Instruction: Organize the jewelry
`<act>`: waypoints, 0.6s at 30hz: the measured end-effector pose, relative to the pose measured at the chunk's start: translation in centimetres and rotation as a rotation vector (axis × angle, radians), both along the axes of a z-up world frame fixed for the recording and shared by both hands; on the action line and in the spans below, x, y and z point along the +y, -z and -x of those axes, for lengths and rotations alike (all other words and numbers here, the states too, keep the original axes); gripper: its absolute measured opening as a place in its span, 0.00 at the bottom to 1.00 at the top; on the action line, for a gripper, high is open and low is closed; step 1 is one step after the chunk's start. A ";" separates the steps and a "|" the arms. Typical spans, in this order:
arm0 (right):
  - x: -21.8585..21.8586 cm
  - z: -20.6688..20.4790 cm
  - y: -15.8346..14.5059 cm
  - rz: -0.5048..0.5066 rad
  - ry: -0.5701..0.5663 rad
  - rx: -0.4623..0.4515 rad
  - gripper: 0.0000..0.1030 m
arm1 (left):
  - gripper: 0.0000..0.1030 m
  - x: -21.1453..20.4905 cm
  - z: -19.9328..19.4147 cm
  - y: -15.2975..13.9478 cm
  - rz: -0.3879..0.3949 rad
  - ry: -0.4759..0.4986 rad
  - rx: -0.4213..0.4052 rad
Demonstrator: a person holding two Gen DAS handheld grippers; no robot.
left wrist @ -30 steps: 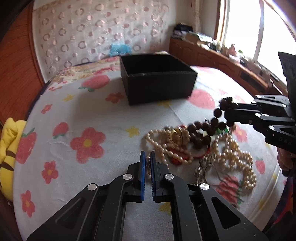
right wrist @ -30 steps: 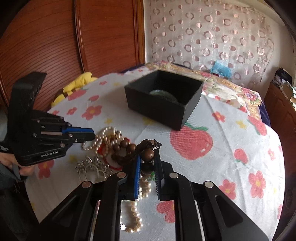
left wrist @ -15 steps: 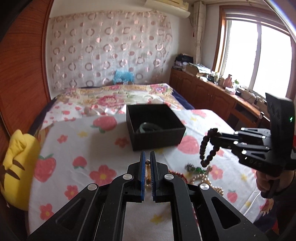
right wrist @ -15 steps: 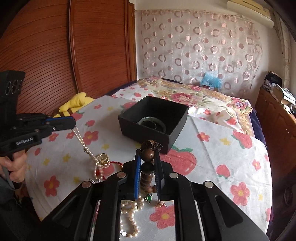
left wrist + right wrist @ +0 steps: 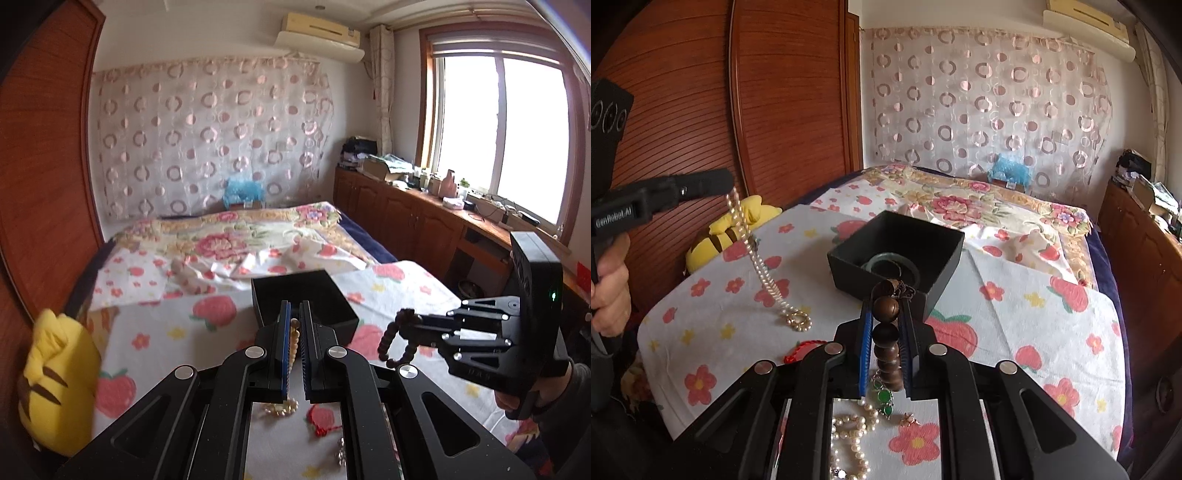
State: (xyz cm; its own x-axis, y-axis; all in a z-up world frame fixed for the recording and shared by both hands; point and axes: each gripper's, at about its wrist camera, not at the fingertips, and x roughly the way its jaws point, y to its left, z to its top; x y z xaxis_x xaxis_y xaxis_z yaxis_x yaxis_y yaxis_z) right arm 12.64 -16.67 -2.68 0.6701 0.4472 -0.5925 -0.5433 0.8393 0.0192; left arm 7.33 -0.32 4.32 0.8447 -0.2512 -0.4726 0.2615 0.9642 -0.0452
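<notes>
My left gripper point(image 5: 294, 314) is shut on a pearl necklace point(image 5: 293, 338); in the right wrist view the strand point(image 5: 753, 254) hangs from it point(image 5: 726, 181) down to the cloth. My right gripper point(image 5: 884, 306) is shut on a dark wooden bead bracelet point(image 5: 886, 332), which dangles in the air in the left wrist view point(image 5: 391, 341). The black box point(image 5: 945, 251) stands ahead on the cloth with a green bangle point(image 5: 886, 263) inside. It also shows in the left wrist view point(image 5: 314, 291).
More pearls point(image 5: 849, 439), a green pendant point(image 5: 884, 397), a red cord point(image 5: 801, 349) and a small gold piece point(image 5: 908, 419) lie on the flowered cloth point(image 5: 1034, 332). A yellow plush toy point(image 5: 55, 376) sits at the left edge. A wooden wardrobe stands left, cabinets right.
Both grippers have risen higher. The pearl necklace now hangs long from my left gripper, and the wooden bracelet hangs clear of the pile.
</notes>
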 end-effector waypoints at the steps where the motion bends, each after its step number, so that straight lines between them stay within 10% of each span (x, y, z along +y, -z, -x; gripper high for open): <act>1: 0.0 -0.1 -0.2 -0.002 0.001 -0.003 0.15 | 0.04 0.0 -0.1 -0.3 -0.001 -0.002 -0.005; 18: 0.9 -1.8 -2.7 -0.012 -0.008 -0.048 0.15 | 0.04 -0.4 -2.7 -5.2 -0.019 -0.010 -0.092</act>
State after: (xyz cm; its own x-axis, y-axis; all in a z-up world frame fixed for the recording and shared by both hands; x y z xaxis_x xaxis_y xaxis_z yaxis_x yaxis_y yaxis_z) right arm 14.39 -15.74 -0.02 0.6941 0.4596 -0.5541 -0.5506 0.8348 0.0028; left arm 10.08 -0.74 9.49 0.8872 -0.2342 -0.3976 0.2540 0.9672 -0.0028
